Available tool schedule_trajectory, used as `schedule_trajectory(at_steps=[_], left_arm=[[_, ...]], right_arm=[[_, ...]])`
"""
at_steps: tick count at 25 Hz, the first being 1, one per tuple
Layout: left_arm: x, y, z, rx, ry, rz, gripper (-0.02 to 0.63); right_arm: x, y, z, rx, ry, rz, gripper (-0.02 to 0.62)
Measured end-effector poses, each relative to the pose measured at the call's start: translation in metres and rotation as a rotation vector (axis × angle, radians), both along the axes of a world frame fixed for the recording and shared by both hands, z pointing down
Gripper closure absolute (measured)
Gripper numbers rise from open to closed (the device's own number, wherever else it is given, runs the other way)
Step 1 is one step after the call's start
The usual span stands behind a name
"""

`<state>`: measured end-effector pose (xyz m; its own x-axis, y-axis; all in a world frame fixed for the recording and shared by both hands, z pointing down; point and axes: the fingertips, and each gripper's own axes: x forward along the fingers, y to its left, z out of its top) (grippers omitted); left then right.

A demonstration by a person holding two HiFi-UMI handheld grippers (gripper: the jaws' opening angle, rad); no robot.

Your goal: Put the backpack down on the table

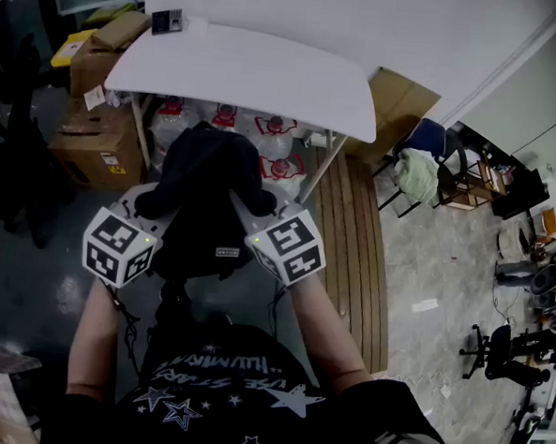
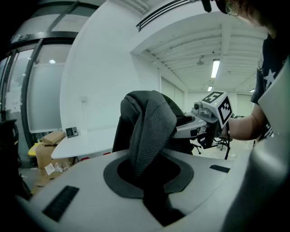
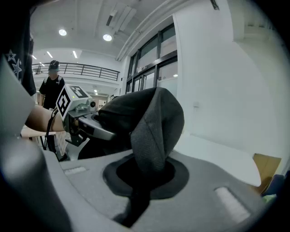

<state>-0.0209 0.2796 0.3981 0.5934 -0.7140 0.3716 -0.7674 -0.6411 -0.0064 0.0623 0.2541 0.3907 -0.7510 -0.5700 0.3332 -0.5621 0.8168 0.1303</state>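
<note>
Two grips carry the load. The left gripper (image 1: pixel 146 206) is clenched on a grey woven mesh shoulder strap (image 2: pixel 151 131), and the right gripper (image 1: pixel 249 211) is clamped on a matching padded strap (image 3: pixel 156 129). Each strap runs down into the gap between that gripper's jaws, which are pinched tight on it.

Placement: the black soft fabric backpack (image 1: pixel 204 198) hangs in the air between the two grippers, in front of the person's chest. It is just short of the near edge of the white rounded table (image 1: pixel 240 73) and does not rest on it.

Assessment: taking one strap on each side appears meant to keep the bag level and stop it swinging, so that it can be carried over the edge and lowered squarely. Both grippers point slightly downward, consistent with the bag's weight pulling on the straps.

Condition of item: the bag is dark, slumped and rounded at the top. Its body sags below the straps, and a small pale label shows low on the side facing the person. Zips and pockets cannot be made out.
</note>
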Motion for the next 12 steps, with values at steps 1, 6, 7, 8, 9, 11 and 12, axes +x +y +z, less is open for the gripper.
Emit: schedule_trajectory(at_steps=[1, 6, 7, 8, 9, 11, 12], left_arm=[[0.001, 0.002, 0.0, 0.001, 0.001, 0.0, 0.548], [0.006, 0.012, -0.002, 0.009, 0.004, 0.003, 0.549], [0.007, 0.014, -0.003, 0.012, 0.003, 0.003, 0.549], [0.008, 0.017, -0.004, 0.013, 0.001, 0.003, 0.548], [0.01, 0.02, -0.006, 0.015, 0.0, 0.002, 0.549], [0.014, 0.026, -0.009, 0.018, 0.0, -0.002, 0.548], [0.016, 0.029, -0.01, 0.02, 0.0, -0.005, 0.548]], right_arm=[[0.001, 0.002, -0.001, -0.002, -0.004, -0.001, 0.575], [0.005, 0.013, -0.004, -0.011, -0.021, 0.001, 0.575], [0.006, 0.016, -0.004, -0.009, -0.024, 0.002, 0.575], [0.008, 0.019, -0.006, -0.007, -0.027, 0.001, 0.575], [0.01, 0.022, -0.007, -0.005, -0.03, -0.001, 0.575], [0.014, 0.028, -0.01, -0.002, -0.032, -0.008, 0.574], [0.016, 0.03, -0.011, 0.0, -0.033, -0.012, 0.575]])
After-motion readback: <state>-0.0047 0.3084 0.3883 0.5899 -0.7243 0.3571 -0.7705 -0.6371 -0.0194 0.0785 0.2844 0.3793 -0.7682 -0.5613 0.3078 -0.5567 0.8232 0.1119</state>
